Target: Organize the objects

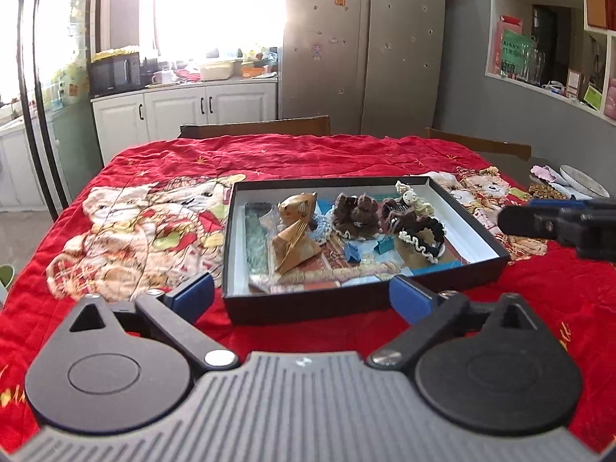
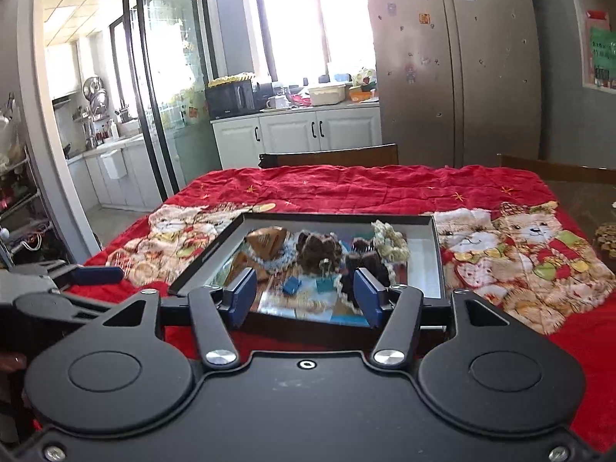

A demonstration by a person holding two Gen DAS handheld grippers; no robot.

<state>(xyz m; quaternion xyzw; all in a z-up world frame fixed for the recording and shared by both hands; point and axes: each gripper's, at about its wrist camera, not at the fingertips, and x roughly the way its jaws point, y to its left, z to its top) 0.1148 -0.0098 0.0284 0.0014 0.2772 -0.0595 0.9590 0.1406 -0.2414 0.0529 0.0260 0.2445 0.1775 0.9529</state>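
Note:
A shallow black box point(image 1: 362, 304) with white inner walls lies on the red quilt. It holds two tan hair claws point(image 1: 294, 246), brown fuzzy hair clips point(image 1: 356, 211), a black and cream clip point(image 1: 421, 236), a cream crochet piece point(image 1: 414, 198) and two small blue binder clips point(image 1: 383, 246). My left gripper point(image 1: 302, 296) is open and empty just before the box's near wall. My right gripper point(image 2: 306, 294) is open and empty above the box's near edge point(image 2: 308, 331); it also shows at the right of the left wrist view point(image 1: 558, 223). The brown clips point(image 2: 317, 248) lie ahead of it.
The red quilt with bear prints point(image 1: 127, 231) covers the table. A plate point(image 1: 583, 181) and small items lie at the table's right edge. Two wooden chair backs point(image 1: 254, 129) stand behind the table. Cabinets and a fridge point(image 1: 362, 42) are beyond.

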